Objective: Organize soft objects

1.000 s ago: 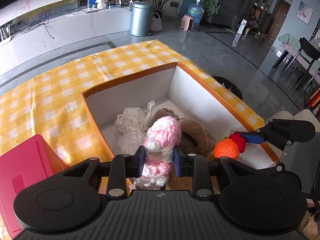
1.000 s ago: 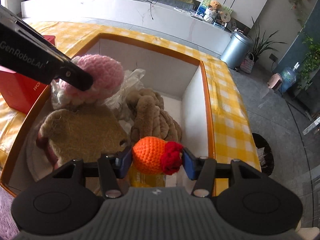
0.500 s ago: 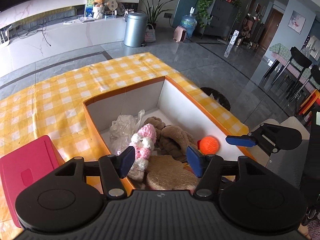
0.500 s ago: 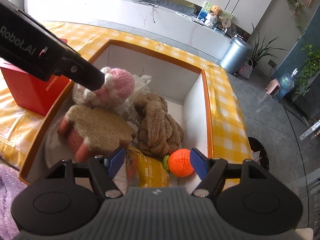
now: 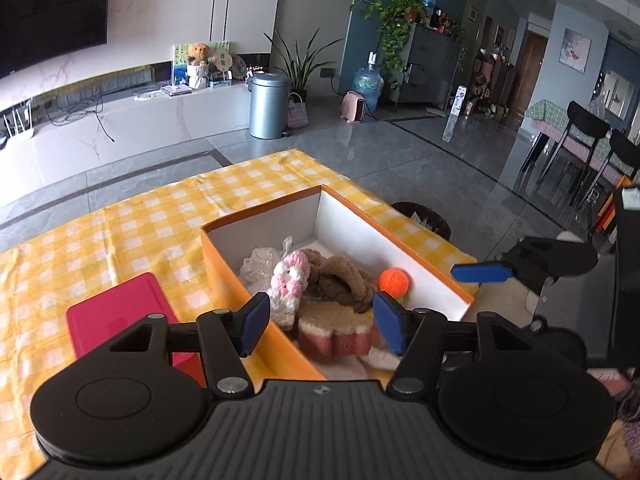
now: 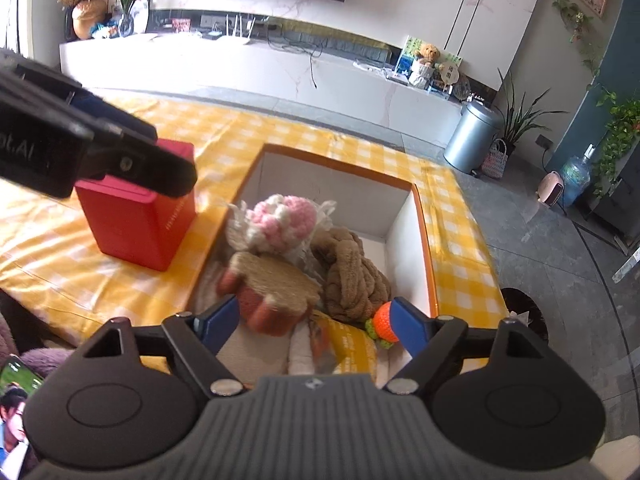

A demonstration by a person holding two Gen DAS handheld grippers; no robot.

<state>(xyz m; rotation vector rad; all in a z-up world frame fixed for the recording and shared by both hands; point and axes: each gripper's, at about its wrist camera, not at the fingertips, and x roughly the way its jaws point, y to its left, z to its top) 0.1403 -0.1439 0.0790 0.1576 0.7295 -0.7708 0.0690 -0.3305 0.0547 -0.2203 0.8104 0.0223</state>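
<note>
A pink-and-white crocheted toy (image 5: 289, 280), a brown plush knot (image 5: 344, 278), an orange crocheted ball (image 5: 394, 281) and a tan paw-shaped cushion (image 6: 276, 284) are seen lying together inside the orange box (image 5: 224, 264).

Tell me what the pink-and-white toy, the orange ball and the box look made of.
Pink-and-white toy: chunky crocheted yarn, going by its bumpy loops.
Orange ball: finer crochet, matte, with an even stitch texture.
Box: probably cardboard, with flat white inner walls, thin orange edges and a smooth finish.

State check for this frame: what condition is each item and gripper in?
left gripper: open, empty.
right gripper: jaws opening, nothing between them.
orange box: open-topped, holding toys.
pink-white crochet toy: lying in box.
orange crochet ball: lying in box.
red box: upright, beside orange box.
</note>
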